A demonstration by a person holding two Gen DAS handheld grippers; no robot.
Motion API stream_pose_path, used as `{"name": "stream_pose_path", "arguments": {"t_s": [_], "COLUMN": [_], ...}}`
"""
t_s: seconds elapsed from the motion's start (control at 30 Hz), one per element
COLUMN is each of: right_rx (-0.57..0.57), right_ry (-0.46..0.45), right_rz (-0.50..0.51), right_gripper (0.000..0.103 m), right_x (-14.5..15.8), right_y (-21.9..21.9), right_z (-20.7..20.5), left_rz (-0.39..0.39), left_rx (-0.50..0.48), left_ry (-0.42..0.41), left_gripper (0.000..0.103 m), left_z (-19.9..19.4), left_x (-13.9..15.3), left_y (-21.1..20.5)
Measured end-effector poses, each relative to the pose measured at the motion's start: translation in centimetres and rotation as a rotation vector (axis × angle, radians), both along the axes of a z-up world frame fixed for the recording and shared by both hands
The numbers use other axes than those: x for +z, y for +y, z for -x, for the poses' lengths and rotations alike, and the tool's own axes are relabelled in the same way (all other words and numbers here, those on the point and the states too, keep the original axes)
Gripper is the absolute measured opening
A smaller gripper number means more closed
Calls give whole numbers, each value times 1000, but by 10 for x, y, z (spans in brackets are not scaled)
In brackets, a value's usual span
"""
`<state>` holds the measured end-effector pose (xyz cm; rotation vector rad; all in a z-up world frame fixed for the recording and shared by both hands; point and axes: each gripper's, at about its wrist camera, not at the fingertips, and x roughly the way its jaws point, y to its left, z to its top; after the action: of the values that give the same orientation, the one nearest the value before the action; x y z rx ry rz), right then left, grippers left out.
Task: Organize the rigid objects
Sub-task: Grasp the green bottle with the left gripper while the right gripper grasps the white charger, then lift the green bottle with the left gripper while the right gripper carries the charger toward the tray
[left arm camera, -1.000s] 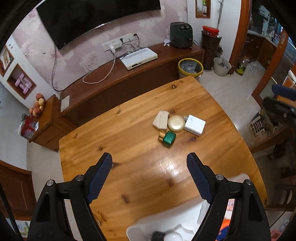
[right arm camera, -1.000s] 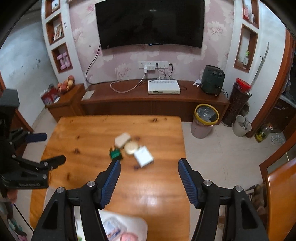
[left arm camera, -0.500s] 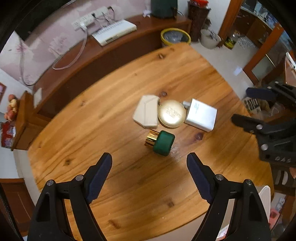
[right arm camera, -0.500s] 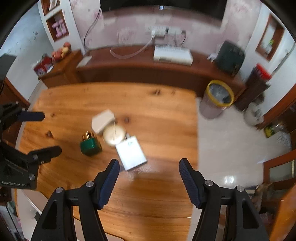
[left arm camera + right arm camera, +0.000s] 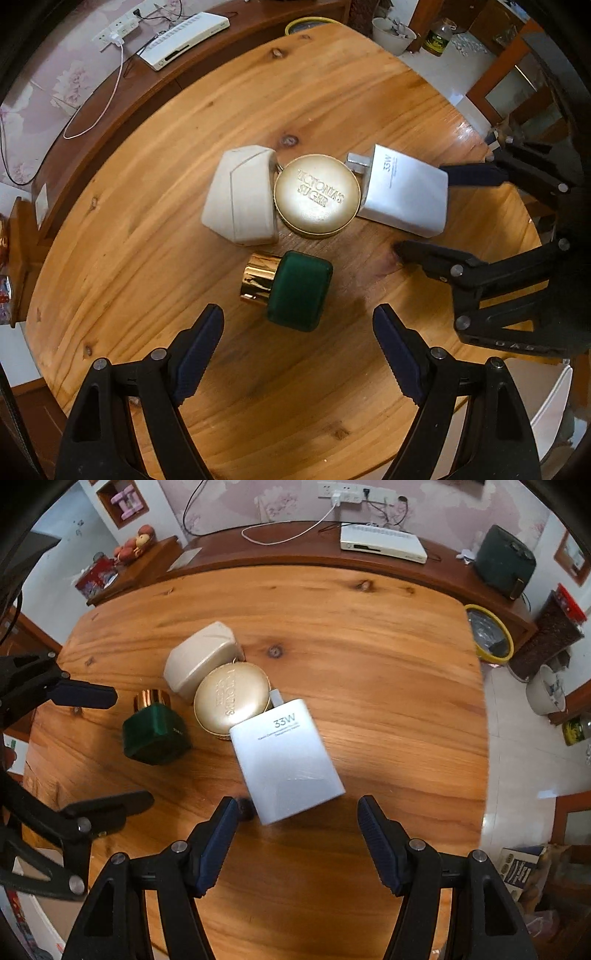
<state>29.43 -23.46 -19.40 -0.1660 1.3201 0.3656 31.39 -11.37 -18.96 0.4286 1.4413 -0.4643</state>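
Green and gold, the small perfume bottle (image 5: 286, 290) lies on its side on the wooden table (image 5: 147, 221), just ahead of the left gripper (image 5: 298, 347), whose jaws gape wide and empty. The white charger box (image 5: 286, 758) (marked 33W) lies just before the right gripper (image 5: 293, 840), equally wide, touching the round gold tin (image 5: 231, 703).

The gold round case (image 5: 232, 702) hides the near edge of the beige box (image 5: 201, 657), and the white charger box (image 5: 286, 762) covers part of the case. The charger's small print under "33W" is too fine to read. The yellow-rimmed bin (image 5: 310, 25) is mostly hidden behind the wooden table (image 5: 147, 155).
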Motion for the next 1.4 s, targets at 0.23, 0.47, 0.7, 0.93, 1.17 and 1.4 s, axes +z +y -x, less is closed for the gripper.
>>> {"name": "stream_pose_path", "arguments": {"t_s": [0.23, 0.47, 0.7, 0.93, 1.17, 1.4], "right_rx": [22, 68, 58, 47, 28, 9], "right_ry": [-57, -99, -89, -94, -102, -96], "right_rz": [15, 33, 31, 22, 26, 34], "right_gripper": [69, 53, 53, 54, 53, 52], "right_x": [-1, -1, -1, -2, -3, -2], "right_y": [4, 6, 2, 5, 4, 5], "right_z": [-4, 5, 6, 4, 7, 17], "left_rz": [31, 37, -14, -22, -9, -10], "left_rx": [22, 33, 21, 30, 15, 56], "left_ry": [20, 4, 0, -43, -100, -131], "left_gripper": [82, 65, 65, 65, 52, 52], "left_z": [-7, -7, -11, -15, -6, 6], "left_x": [-12, -11, -14, -10, -5, 4], "left_y": [0, 2, 0, -1, -4, 2]}}
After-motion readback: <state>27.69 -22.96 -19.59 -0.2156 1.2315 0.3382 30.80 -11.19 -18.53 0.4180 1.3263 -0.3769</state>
